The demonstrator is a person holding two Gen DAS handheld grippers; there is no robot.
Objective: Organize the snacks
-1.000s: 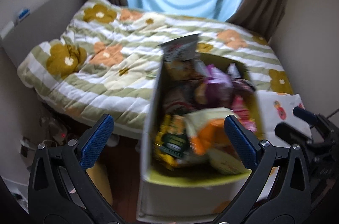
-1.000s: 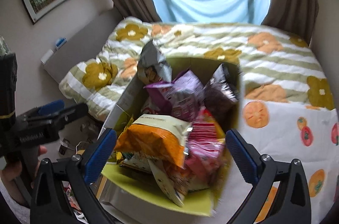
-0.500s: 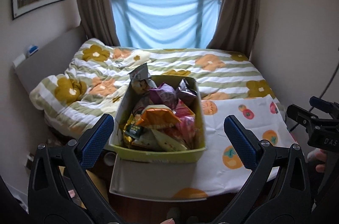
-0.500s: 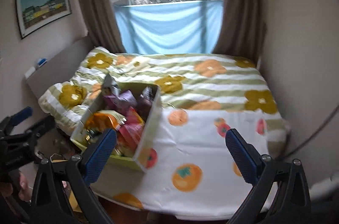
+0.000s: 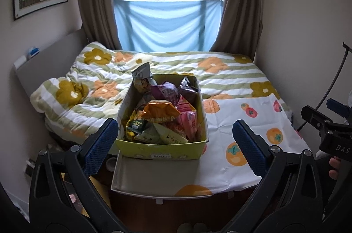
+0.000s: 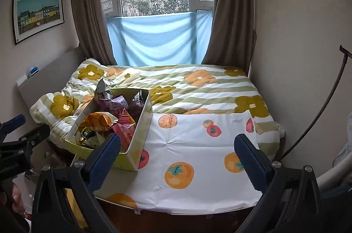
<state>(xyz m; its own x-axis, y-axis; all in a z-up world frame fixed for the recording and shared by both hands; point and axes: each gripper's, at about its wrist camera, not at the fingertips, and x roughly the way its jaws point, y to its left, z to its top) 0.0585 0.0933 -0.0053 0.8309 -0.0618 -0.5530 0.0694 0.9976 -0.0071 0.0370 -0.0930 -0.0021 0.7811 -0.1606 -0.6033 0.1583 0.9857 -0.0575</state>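
Observation:
A yellow-green cardboard box point(image 5: 161, 150) stands at the front left of the bed, full of several snack bags. An orange bag point(image 5: 160, 110) lies on top, with pink point(image 5: 189, 122), purple point(image 5: 167, 91) and grey point(image 5: 142, 78) bags around it. The box also shows in the right wrist view point(image 6: 140, 134). My left gripper point(image 5: 176, 142) is open and empty, held back in front of the box. My right gripper point(image 6: 178, 156) is open and empty, over the white fruit-print cloth point(image 6: 198, 151) to the right of the box.
The bed carries a green-striped flower quilt point(image 5: 176, 65). A grey headboard point(image 5: 50, 59) runs along the left. Walls close in on the right, with a black cable point(image 6: 319, 109) there. A window with brown curtains and a blue cloth point(image 5: 167, 26) is behind the bed.
Both grippers have pulled back and up from close over the box, so the whole bed and room now show. Both stay open and empty.

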